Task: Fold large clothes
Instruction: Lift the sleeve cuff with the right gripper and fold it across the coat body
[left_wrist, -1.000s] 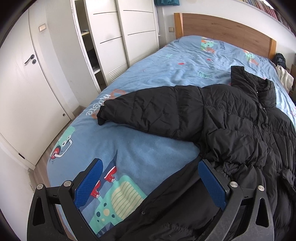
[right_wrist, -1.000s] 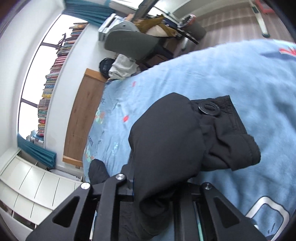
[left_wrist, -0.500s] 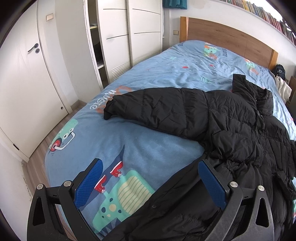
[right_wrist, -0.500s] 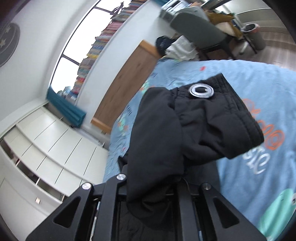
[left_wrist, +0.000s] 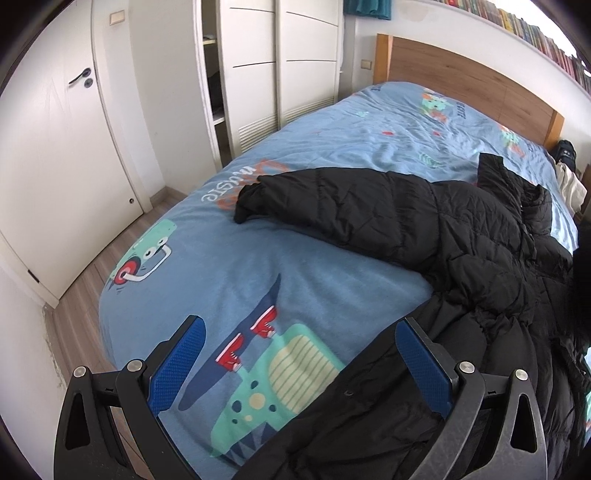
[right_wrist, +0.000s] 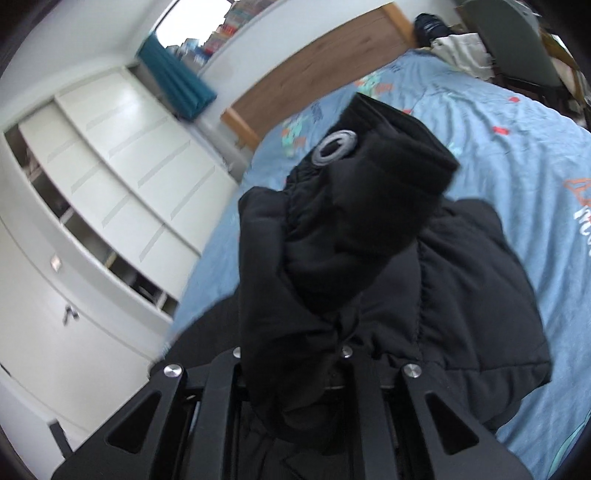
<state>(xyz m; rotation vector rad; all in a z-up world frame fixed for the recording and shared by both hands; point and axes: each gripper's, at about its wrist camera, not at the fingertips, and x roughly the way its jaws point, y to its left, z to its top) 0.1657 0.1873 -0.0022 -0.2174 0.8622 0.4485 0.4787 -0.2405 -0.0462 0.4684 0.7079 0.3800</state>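
The blue-padded fingers (left_wrist: 177, 369) of the left gripper (left_wrist: 301, 367) stood spread wide with nothing pinched, hovering over the jacket's hem edge and the cartoon print of the bedspread (left_wrist: 258, 266). The right gripper (right_wrist: 291, 354) was clenched tight on a bunched sleeve cuff (right_wrist: 369, 206), its metal snap (right_wrist: 334, 146) facing the camera, lifted clear above the jacket.

One black puffer jacket (left_wrist: 461, 251) lay spread on the bedspread, collar toward the wooden headboard (left_wrist: 461, 81); its other sleeve (left_wrist: 332, 199) stretched flat from the jacket's body toward the wardrobe (left_wrist: 280, 66) side.

The step in hand looked like folding the first sleeve inward: the held cuff seemed on its way across the jacket's body. The next move probably called for laying that cuff flat on the chest and releasing it, then taking the outstretched sleeve with the free gripper.

Counted: one jacket, two sleeves, one snap showing, two grippers.
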